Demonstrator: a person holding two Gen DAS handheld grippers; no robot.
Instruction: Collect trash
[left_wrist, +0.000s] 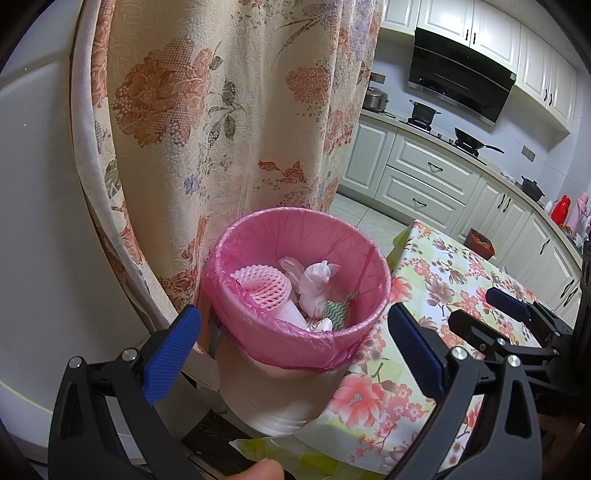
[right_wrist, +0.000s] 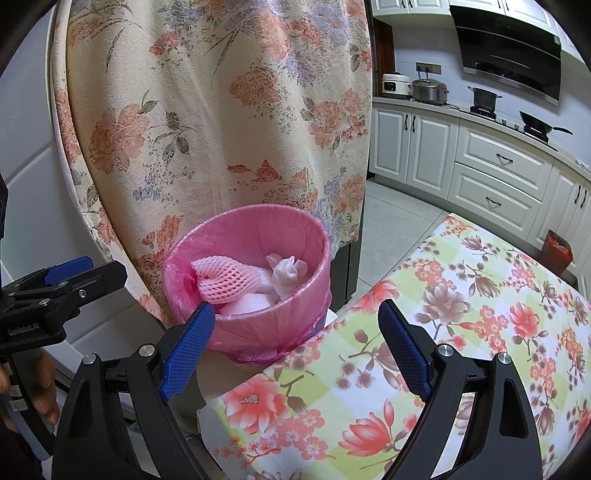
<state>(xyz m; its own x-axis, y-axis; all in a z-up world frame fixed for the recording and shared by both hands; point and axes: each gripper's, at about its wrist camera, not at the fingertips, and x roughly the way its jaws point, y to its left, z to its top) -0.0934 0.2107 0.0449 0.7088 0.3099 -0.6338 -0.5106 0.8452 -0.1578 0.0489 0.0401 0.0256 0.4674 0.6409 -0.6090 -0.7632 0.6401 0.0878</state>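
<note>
A trash bin with a pink liner (left_wrist: 347, 343) stands beside the table, in front of a floral curtain; it also shows in the right wrist view (right_wrist: 266, 332). Inside lie a pink foam net (left_wrist: 262, 288), crumpled white tissue (left_wrist: 314, 284) and a green patterned wrapper (left_wrist: 340, 312). My left gripper (left_wrist: 295, 325) is open and empty, its blue pads on either side of the bin's near rim. My right gripper (right_wrist: 295, 325) is open and empty, above the table edge next to the bin. The right gripper shows in the left wrist view (left_wrist: 480, 306), and the left gripper in the right wrist view (right_wrist: 96, 269).
A table with a floral cloth (right_wrist: 461, 325) lies right of the bin. A floral curtain (left_wrist: 221, 129) hangs behind it. Kitchen cabinets (right_wrist: 498, 166) with pots and a range hood are at the back right. A small dark bin (right_wrist: 557, 251) stands on the floor.
</note>
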